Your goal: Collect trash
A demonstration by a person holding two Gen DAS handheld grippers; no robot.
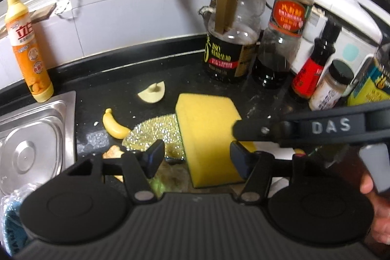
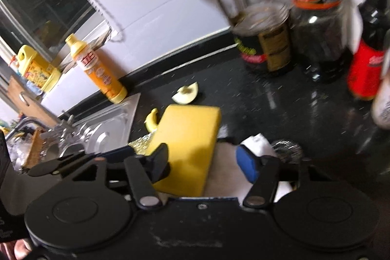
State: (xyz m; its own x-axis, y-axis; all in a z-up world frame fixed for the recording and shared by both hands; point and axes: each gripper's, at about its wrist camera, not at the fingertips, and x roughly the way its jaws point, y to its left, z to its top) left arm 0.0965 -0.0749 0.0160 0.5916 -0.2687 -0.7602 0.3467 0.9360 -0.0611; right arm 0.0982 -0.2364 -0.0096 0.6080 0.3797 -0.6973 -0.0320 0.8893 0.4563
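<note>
A yellow sponge (image 1: 207, 135) lies on the black counter (image 1: 151, 70), partly over a glittery gold scrub cloth (image 1: 156, 133). A small banana (image 1: 114, 126) and an apple slice (image 1: 152, 93) lie to its left. My left gripper (image 1: 195, 158) is open, its fingers on either side of the sponge's near end, holding nothing. My right gripper (image 2: 204, 158) is open just above the sponge (image 2: 187, 143), with white crumpled paper (image 2: 258, 145) and a steel scourer (image 2: 287, 150) near its right finger. The banana (image 2: 151, 122) and apple slice (image 2: 186, 93) show beyond.
A steel sink (image 1: 31, 143) lies left, an orange dish-soap bottle (image 1: 29, 48) behind it. Oil and sauce bottles (image 1: 234, 31) and a white appliance (image 1: 346, 23) crowd the back right. The right gripper's arm (image 1: 316, 128) crosses the left wrist view.
</note>
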